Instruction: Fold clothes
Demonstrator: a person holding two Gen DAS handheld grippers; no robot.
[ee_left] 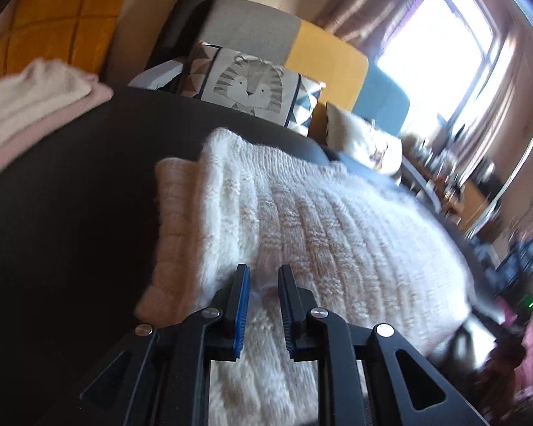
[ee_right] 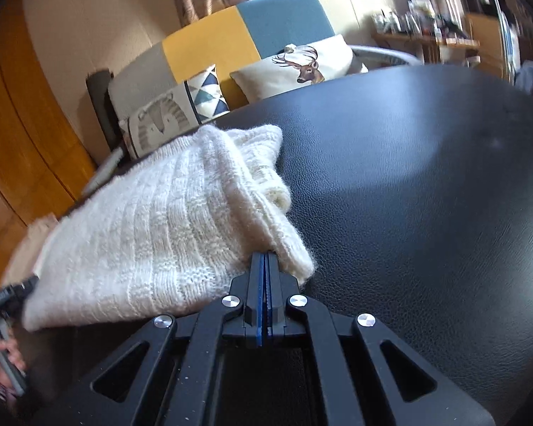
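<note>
A cream knitted sweater [ee_left: 302,213] lies partly folded on a black leather table [ee_left: 71,213]. My left gripper [ee_left: 263,277] hovers over the sweater's near edge with its jaws slightly apart, a bit of knit between them. In the right wrist view the sweater [ee_right: 152,234] lies left of centre on the table [ee_right: 426,195]. My right gripper [ee_right: 265,259] is shut on the sweater's near right corner. The left gripper [ee_right: 14,293] shows at the sweater's left edge, held by a hand.
A stack of folded white and pink clothes [ee_left: 25,106] sits at the table's far left. Behind the table is a sofa [ee_right: 231,39] with a tiger cushion [ee_left: 248,88] and a deer cushion [ee_right: 302,60]. A cluttered shelf [ee_right: 426,32] stands at right.
</note>
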